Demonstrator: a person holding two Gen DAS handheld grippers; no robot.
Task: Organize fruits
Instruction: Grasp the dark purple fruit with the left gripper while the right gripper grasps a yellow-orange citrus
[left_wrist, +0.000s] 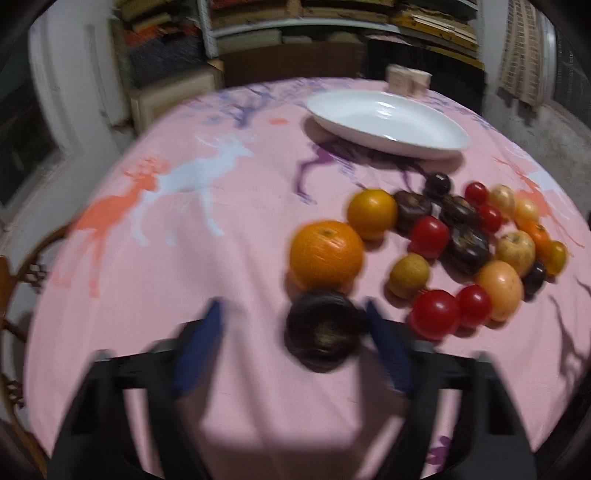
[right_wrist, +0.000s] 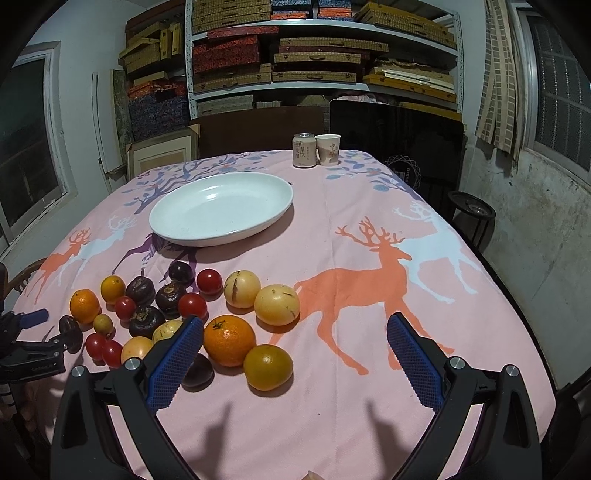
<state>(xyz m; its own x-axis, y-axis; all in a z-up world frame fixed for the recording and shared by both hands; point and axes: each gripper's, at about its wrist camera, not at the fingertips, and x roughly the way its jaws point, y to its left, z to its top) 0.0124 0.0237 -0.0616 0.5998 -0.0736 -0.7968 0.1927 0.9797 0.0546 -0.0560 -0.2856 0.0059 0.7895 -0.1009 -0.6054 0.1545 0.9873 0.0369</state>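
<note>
Low over the pink tablecloth (left_wrist: 229, 258), left gripper (left_wrist: 295, 314) with jaws apart, dark fruit (left_wrist: 323, 334) between them, against the right finger (left_wrist: 388, 350), clear of the left. Right gripper (right_wrist: 295, 332) wide open, empty, beside the fruit pile (right_wrist: 166, 314). White dish (right_wrist: 221, 208) bare beyond. Can (right_wrist: 304, 150) and cup (right_wrist: 328, 148) at the far edge.

Left tongs (left_wrist: 295, 314) part-open, right tongs (right_wrist: 295, 325) wide.
</note>
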